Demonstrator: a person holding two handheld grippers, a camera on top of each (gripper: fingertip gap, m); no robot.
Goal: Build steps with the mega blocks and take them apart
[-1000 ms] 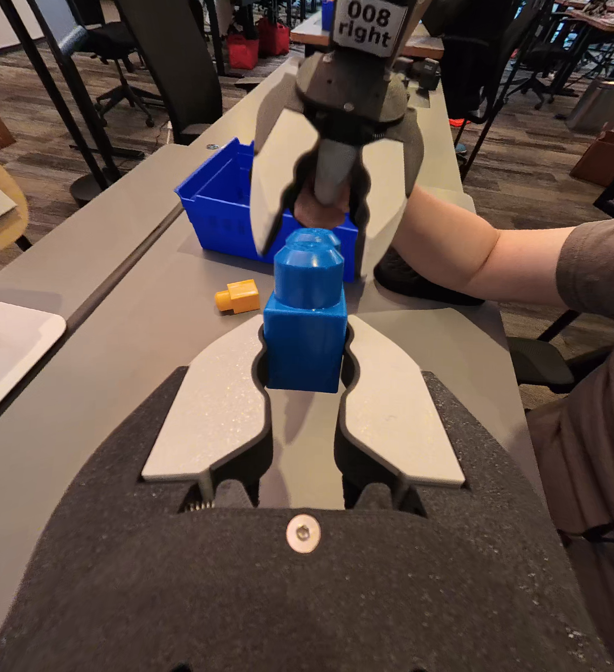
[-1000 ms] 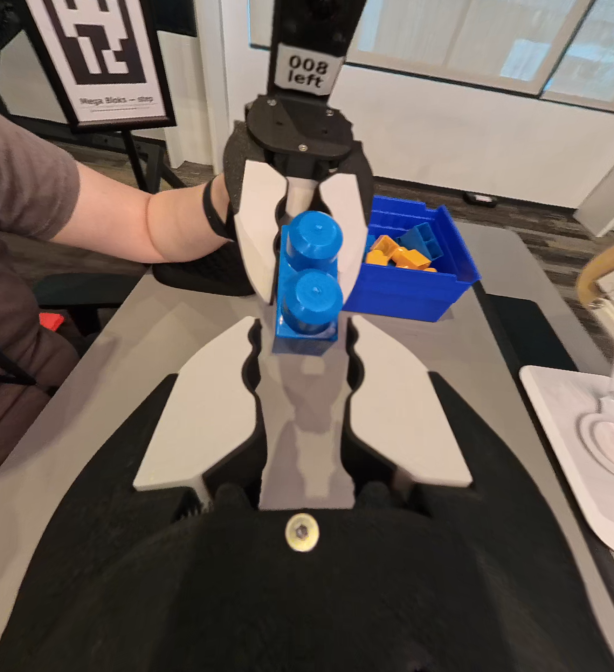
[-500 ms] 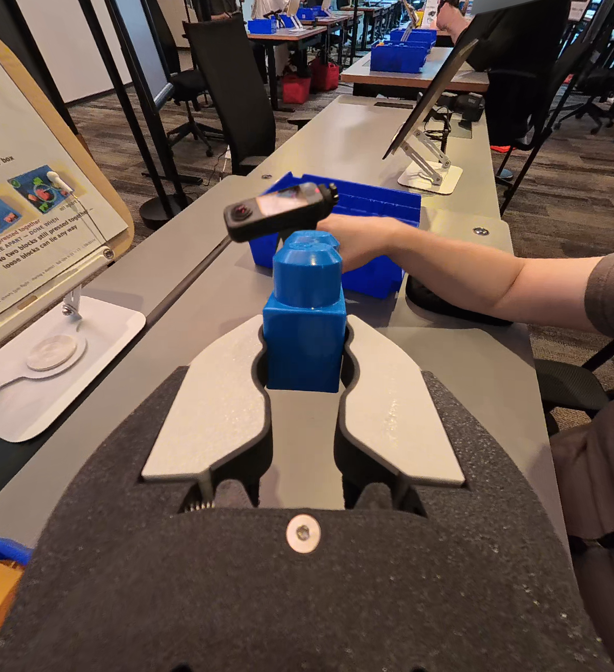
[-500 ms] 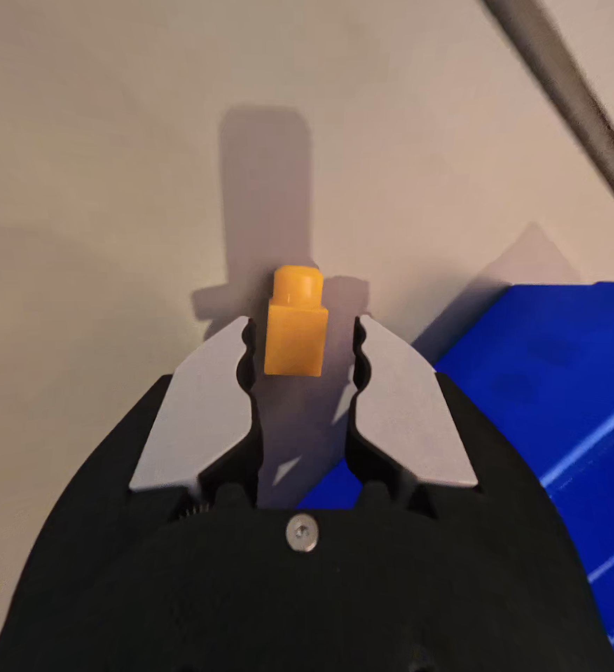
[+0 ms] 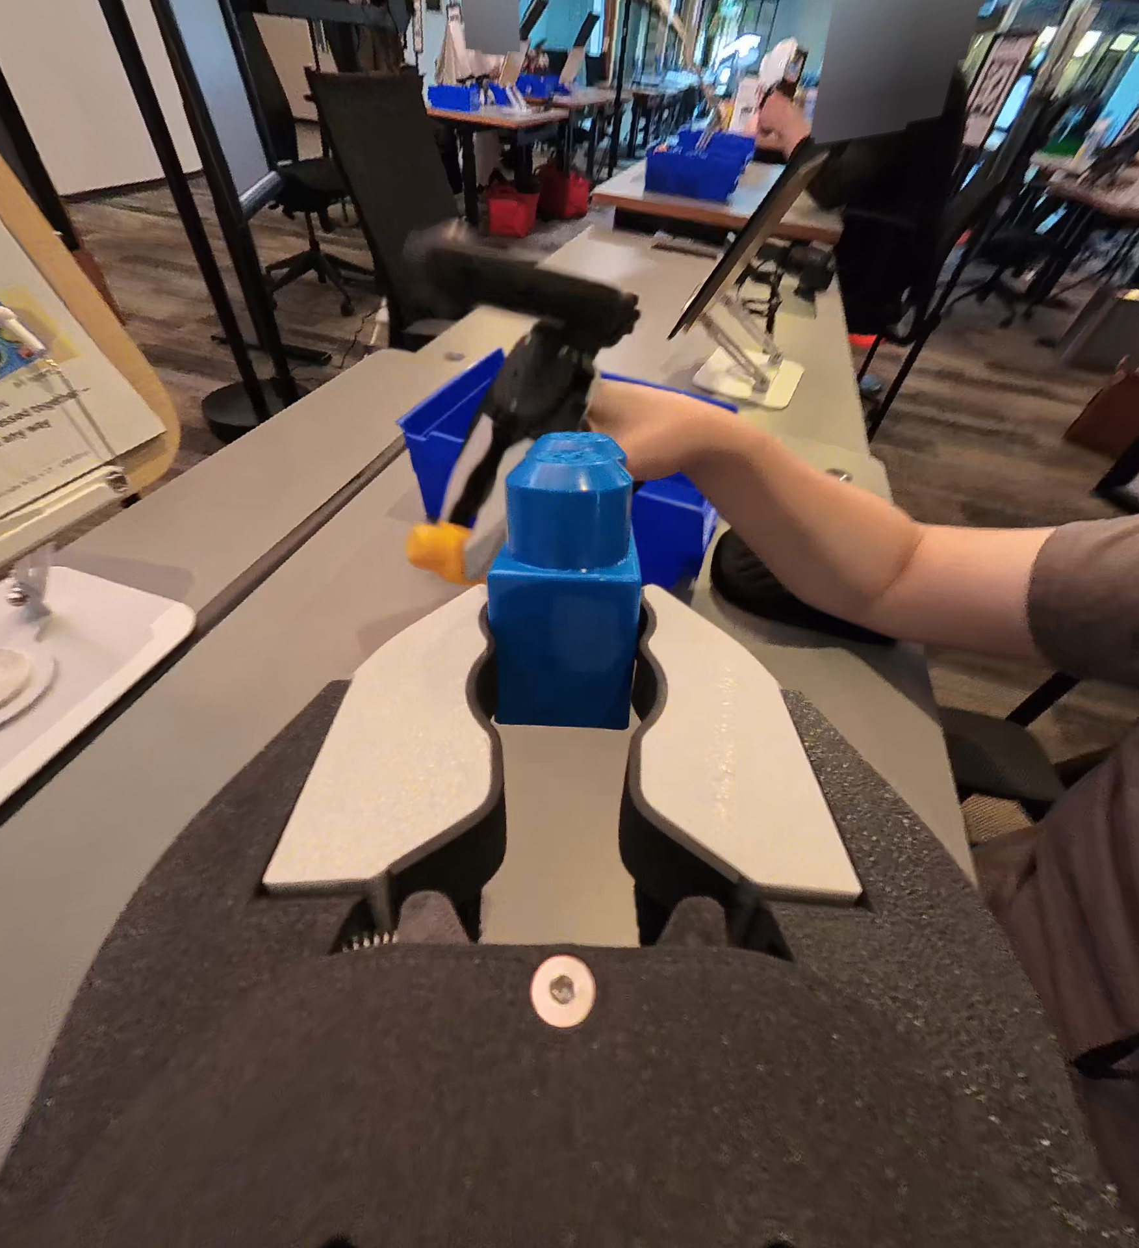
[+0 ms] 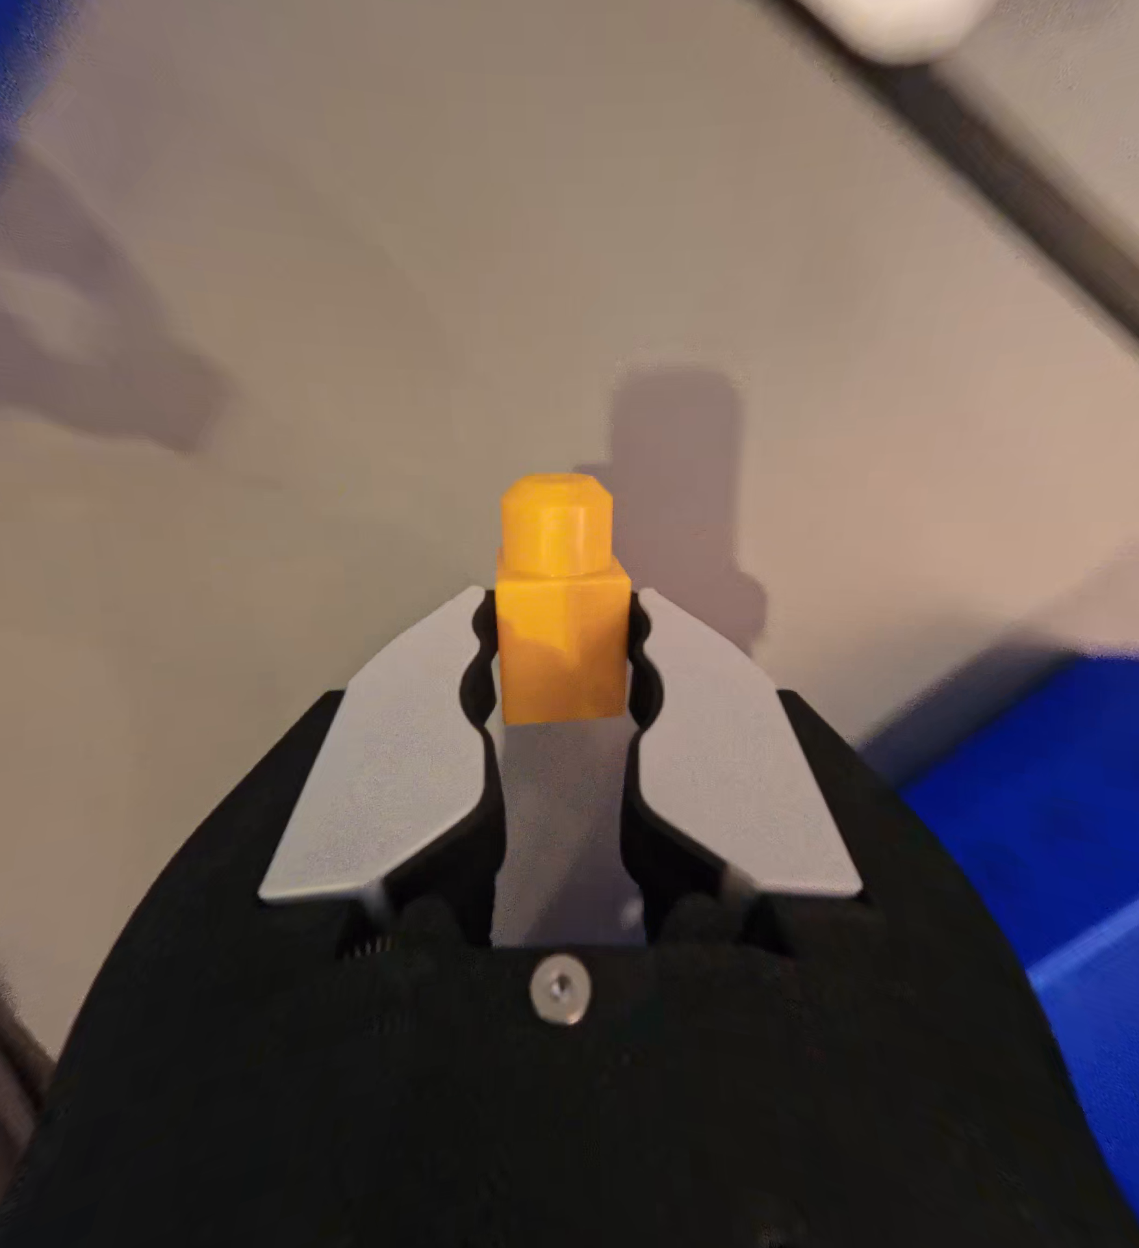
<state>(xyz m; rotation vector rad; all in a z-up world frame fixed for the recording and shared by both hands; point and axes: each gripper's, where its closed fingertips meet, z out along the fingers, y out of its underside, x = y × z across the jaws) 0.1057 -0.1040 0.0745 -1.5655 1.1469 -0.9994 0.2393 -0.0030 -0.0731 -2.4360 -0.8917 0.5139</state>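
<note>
Presently, the blue block, 2 studs long, is held clamped by its flat sides in the left gripper above the table. The orange block is pinched between the right gripper fingers, beside the blue bin. Both blocks are judged light, rigid, smooth plastic, best gripped on flat walls. Compared with 0.5 s ago, the orange block is enclosed, though lift-off is possibly begun; blur prevents confirmation.

Blue block, orange block, blue bin, plain grey tabletop; pale grey fingers set in black foam.
</note>
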